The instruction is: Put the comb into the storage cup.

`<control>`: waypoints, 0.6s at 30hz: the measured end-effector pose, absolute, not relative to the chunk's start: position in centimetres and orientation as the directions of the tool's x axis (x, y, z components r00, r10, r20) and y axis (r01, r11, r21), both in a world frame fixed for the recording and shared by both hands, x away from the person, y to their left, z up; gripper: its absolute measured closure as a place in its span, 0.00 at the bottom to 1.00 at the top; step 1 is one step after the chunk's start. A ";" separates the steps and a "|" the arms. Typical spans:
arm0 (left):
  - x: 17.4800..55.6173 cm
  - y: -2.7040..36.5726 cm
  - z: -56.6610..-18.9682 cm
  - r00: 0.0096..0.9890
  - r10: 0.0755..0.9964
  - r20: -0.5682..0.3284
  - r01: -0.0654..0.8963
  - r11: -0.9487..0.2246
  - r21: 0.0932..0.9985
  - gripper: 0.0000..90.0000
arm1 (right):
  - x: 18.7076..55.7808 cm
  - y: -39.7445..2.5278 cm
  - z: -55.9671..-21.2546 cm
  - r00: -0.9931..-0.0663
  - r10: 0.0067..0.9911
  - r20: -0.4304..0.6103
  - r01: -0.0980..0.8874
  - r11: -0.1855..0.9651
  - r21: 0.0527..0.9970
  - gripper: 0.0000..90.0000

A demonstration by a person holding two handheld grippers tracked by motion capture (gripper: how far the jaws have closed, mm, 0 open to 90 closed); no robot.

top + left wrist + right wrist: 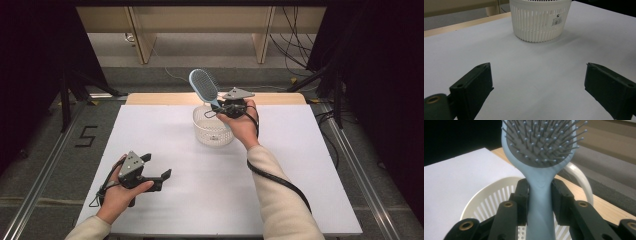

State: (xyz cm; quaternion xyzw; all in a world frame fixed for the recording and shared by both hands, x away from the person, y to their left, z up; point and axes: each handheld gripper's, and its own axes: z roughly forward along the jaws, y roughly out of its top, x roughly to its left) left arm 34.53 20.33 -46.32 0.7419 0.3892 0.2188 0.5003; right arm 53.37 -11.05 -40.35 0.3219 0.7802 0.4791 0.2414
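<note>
One white worktop (165, 135), wooden strip at its far edge, grey floor and dark curtains around it. Your right gripper (539, 195) pinches the blue hairbrush (203, 86) by its handle above the white slotted basket (211, 134), centre-far. Your left gripper (539, 85), near-left, has its fingers wide apart, holding nothing.

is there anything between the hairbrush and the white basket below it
Nothing visible. The right hand-held gripper holds the blue hairbrush by its handle, head up, directly above the white basket. The basket's open mouth looks empty in the right gripper view. The left hand-held gripper is open, well off to the side.
</note>
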 end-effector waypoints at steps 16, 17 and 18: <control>34.5 20.3 -46.3 0.601 0.796 -0.064 0.360 -0.199 0.911 0.08 | 52.6 -11.3 -40.4 -0.717 0.695 -0.050 0.333 0.404 0.852 0.61; 34.5 20.3 -46.3 0.601 0.797 -0.064 0.361 -0.200 0.911 0.08 | 52.5 -11.3 -40.5 -0.718 0.694 -0.049 0.335 0.406 0.850 0.60; 34.5 20.3 -46.4 0.602 0.796 -0.064 0.361 -0.200 0.911 0.08 | 52.4 -11.4 -40.5 -0.720 0.693 -0.049 0.336 0.410 0.848 0.59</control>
